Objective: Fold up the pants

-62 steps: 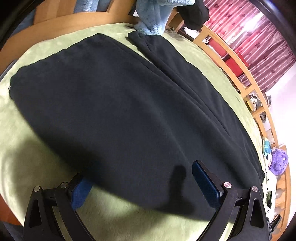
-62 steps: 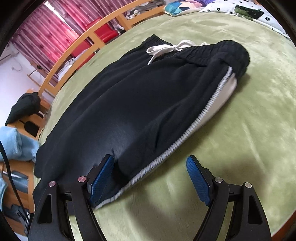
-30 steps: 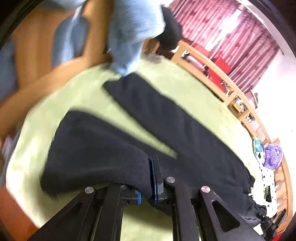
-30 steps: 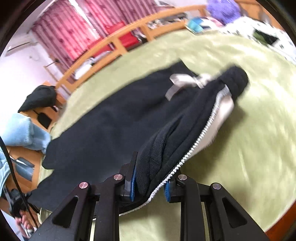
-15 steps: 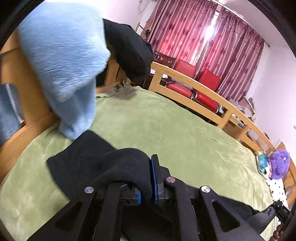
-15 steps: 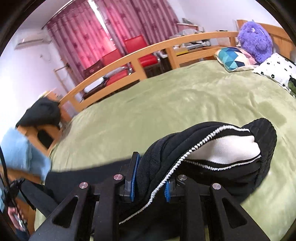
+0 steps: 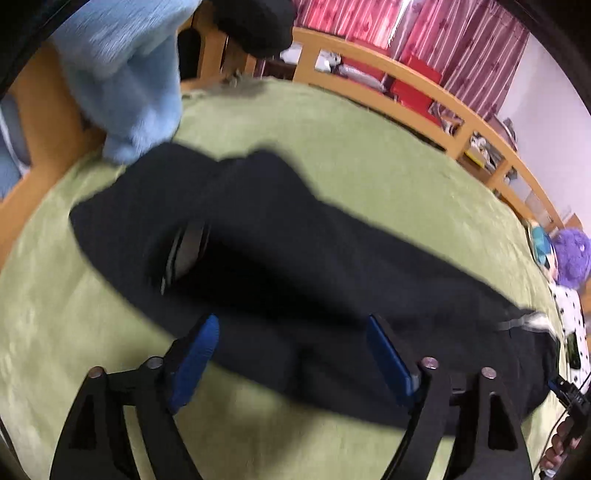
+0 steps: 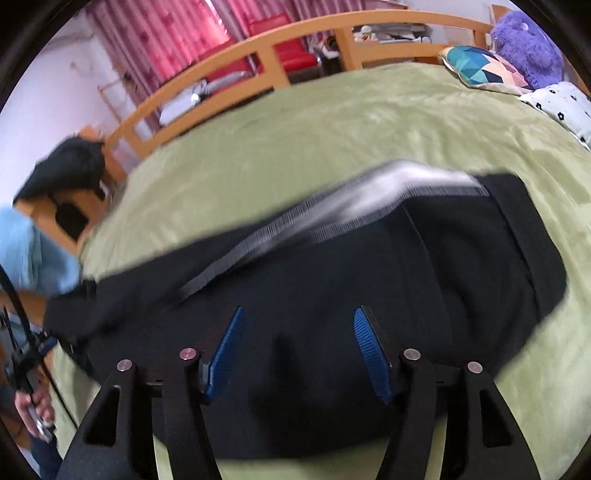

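1. Nearest in the left wrist view, the left gripper [image 7: 291, 354] stands wide, its blue pads apart and holding nothing; the near edge of the black pants [image 7: 295, 258] lies between and just beyond its fingers.
2. The right gripper [image 8: 299, 350] is likewise spread wide and empty, hovering over the waist end of the pants [image 8: 332, 295], which fill the space directly ahead of it.
3. Ahead of both grippers the pants lie on the green bed [image 8: 332, 122] as one long dark band, one leg apparently laid over the other. A grey-white side stripe [image 8: 332, 218] runs along the far edge in the right view; it is blurred, so the cloth may not have settled.
4. Judged from this, the lengthwise fold is done and released. The step in hand is the change-over to the crosswise fold.
5. The next move seems to call for the left gripper to reach to the leg cuffs ahead and to its left, near the light blue cloth [image 7: 125, 74], pinch both layers together, and carry them toward the waistband, while the right gripper steadies the waist end.
6. Farthest off are the wooden bed rail [image 8: 258, 51], red curtains [image 7: 424, 33], and a purple plush toy [image 8: 524, 40] beside a patterned pillow [image 8: 480, 70].
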Demonstrator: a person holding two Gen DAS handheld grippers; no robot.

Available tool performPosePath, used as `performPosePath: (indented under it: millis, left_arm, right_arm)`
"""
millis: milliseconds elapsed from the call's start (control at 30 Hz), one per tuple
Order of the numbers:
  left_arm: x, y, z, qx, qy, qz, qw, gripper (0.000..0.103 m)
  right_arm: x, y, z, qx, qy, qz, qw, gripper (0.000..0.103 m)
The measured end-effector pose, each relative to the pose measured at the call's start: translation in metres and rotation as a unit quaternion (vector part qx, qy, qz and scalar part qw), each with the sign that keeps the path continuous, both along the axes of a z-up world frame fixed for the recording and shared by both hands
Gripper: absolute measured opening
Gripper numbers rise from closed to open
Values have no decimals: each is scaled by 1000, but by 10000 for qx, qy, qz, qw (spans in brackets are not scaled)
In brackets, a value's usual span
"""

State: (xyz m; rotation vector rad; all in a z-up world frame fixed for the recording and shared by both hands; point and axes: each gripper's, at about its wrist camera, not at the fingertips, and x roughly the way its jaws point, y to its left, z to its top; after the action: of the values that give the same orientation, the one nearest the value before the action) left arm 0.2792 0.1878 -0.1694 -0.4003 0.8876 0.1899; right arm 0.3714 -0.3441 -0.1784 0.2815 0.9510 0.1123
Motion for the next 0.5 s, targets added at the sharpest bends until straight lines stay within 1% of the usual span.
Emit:
performPosePath:
  millis: [33, 100, 133, 167, 200, 233, 267, 300, 367, 400, 467, 500]
  left_arm:
    - [-7, -1, -6, -69, 30, -16, 10000, 86]
    - [-15, 1, -24, -262, 153, 95, 9995, 87]
    - [-17, 2, -35, -391, 284, 178, 9987, 87]
    - [-16, 3, -45, -581, 386, 217, 9973, 87]
    - [-14, 4, -54, -751, 440, 234, 9959, 87]
    - [-13, 4, -61, -887, 469, 251, 9946, 87]
    - [-11, 4, -67, -935, 490, 289, 9940, 87]
    - [-9, 4, -70, -916, 481, 326, 9941, 87]
    - [-6, 2, -72, -886, 326, 355, 9949, 88]
    - [-3, 2, -73, -931, 262, 351, 9947, 89]
    - [5, 4, -76, -1130, 173, 368, 9928, 91]
    - [8, 3, -77, -1220, 146, 405, 9916, 92]
  right_arm:
    - [-11, -3, -5, -32, 17, -19, 10000, 69]
    - [-37, -13, -17, -157, 104, -121, 9997, 71]
    - [-49, -19, -25, -193, 167, -236, 9994, 72]
    - [-58, -24, -33, -110, 231, -327, 9991, 73]
    - [-63, -28, -40, 20, 288, -378, 9989, 75]
    - [-66, -36, -50, 231, 389, -483, 9978, 76]
    - [-67, -43, -57, 373, 473, -584, 9965, 76]
    - [-66, -52, -64, 649, 564, -761, 9934, 76]
    - [-64, -65, -70, 1075, 486, -900, 9889, 76]
    - [-62, -70, -71, 1180, 441, -963, 9873, 76]
    - [-57, -78, -74, 1399, 315, -1092, 9836, 80]
    - [-52, -79, -77, 1458, 311, -1137, 9823, 84]
